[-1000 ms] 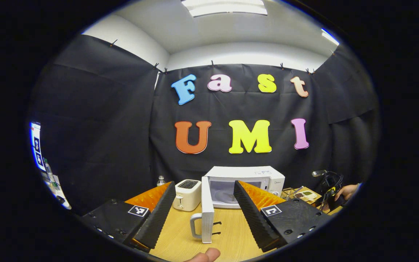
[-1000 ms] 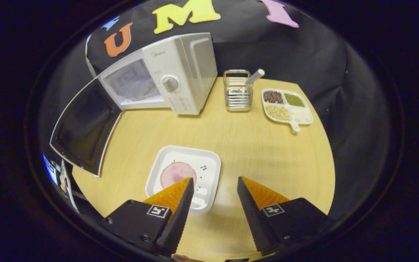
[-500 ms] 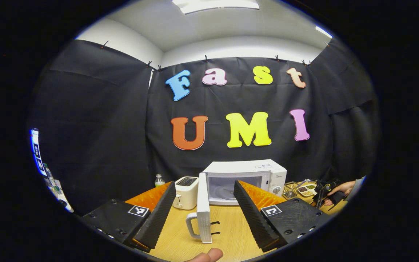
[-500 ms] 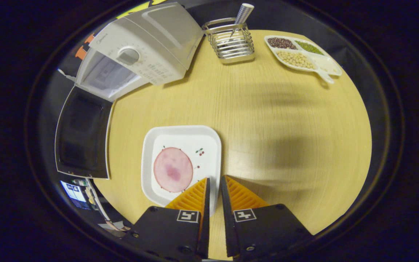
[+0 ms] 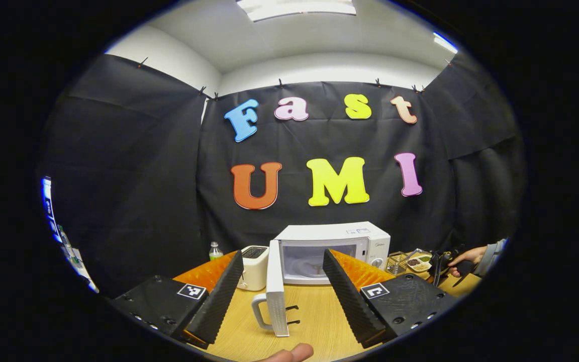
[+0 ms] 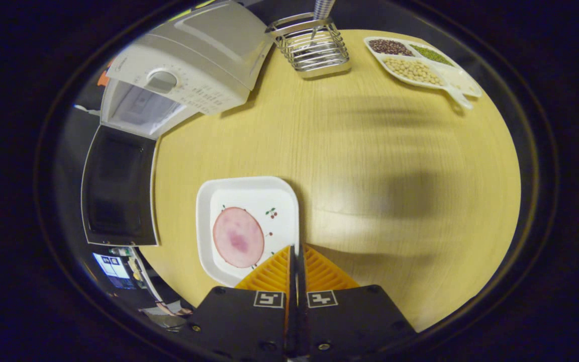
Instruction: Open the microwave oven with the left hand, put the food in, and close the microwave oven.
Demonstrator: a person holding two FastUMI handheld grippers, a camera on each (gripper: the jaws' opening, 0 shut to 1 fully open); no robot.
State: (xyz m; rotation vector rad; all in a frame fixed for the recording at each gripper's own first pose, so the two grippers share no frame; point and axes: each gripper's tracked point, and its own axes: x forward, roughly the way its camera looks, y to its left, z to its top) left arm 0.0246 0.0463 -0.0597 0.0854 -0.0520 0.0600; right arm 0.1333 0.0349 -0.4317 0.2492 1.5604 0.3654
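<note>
Microwave oven stands on the wooden counter, door swung fully open and seen edge-on in the left gripper view, handle toward the camera, cavity exposed. Left hand-held gripper held off in front of the microwave, fingers spread wide apart, released, nothing between them; the open door edge shows in the gap but farther off, not touched. A fingertip of the holding hand shows at the lower edge of that view. Toaster just beside the microwave on its hinge side, a small bottle beyond the toaster. On the microwave's dial side: wire basket, then a divided tray of beans. In the right gripper view, seen from above, the open door shows its dark inner face. Food: a round pink slice lying flat on a white square plate, which sits on the counter in front of the microwave, near the free end of the open door and apart from it. Right hand-held gripper is clenched, orange fingers pressed together at the plate's near corner on the side away from the door; the rim appears pinched between them, though the contact itself is hidden under the fingers. Plate lies level. In the left gripper view a hand with a grey sleeve shows past the dial side of the microwave, near the bean tray.
</note>
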